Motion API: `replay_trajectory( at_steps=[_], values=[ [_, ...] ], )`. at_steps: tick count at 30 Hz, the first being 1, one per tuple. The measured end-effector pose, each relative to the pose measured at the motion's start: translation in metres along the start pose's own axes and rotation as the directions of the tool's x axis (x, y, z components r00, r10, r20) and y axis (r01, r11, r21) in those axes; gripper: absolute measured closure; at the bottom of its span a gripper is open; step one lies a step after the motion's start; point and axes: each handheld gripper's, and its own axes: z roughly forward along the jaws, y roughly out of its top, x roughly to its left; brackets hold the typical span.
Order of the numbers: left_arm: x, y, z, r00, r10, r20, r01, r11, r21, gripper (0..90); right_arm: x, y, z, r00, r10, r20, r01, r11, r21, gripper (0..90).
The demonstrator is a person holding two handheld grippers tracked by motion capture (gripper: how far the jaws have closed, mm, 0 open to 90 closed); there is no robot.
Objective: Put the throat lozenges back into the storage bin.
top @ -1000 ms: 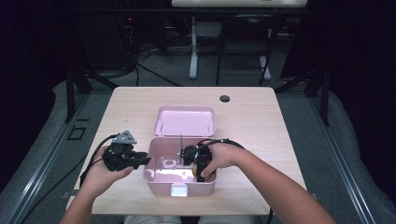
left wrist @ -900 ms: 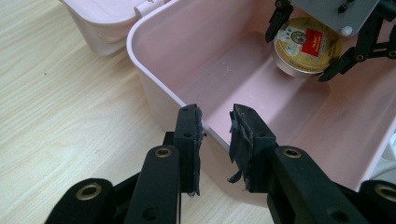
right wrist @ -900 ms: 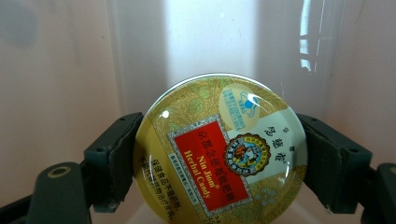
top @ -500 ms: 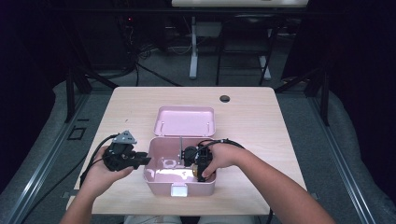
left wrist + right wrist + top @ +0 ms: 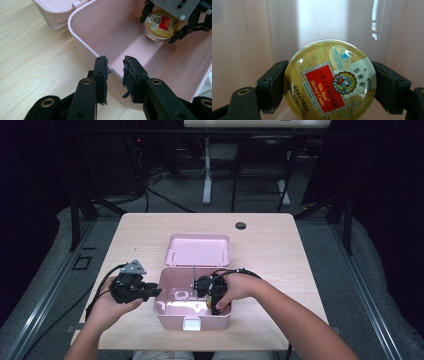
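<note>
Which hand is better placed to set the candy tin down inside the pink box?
Right. The right gripper is shut on the candy tin inside the pink box. The left gripper straddles the box's wall, holding nothing.

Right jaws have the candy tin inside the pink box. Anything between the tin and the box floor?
Nothing visible. The candy tin sits clamped in the right gripper over the pink box; the floor near it looks bare. The left gripper straddles the box's near wall, well away from the tin.
</note>
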Motion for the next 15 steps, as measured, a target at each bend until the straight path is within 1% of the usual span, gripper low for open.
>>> replay_trajectory(
  at_steps=[10,15],
  values=[
    [0.0001,-0.0001,0.0,1.0,0.0,0.0,0.0,1.0,-0.001,72.1,-0.0006,0.0004,0.0017,1.0,0.004,-0.002,-0.004,1.0,0.002,19.8],
    [0.0002,-0.0001,-0.0001,1.0,0.002,-0.001,-0.002,1.0,0.0,72.1,-0.0016,0.0009,0.0008,0.9998,0.021,-0.001,-0.021,1.0,0.003,19.7]
  ],
)
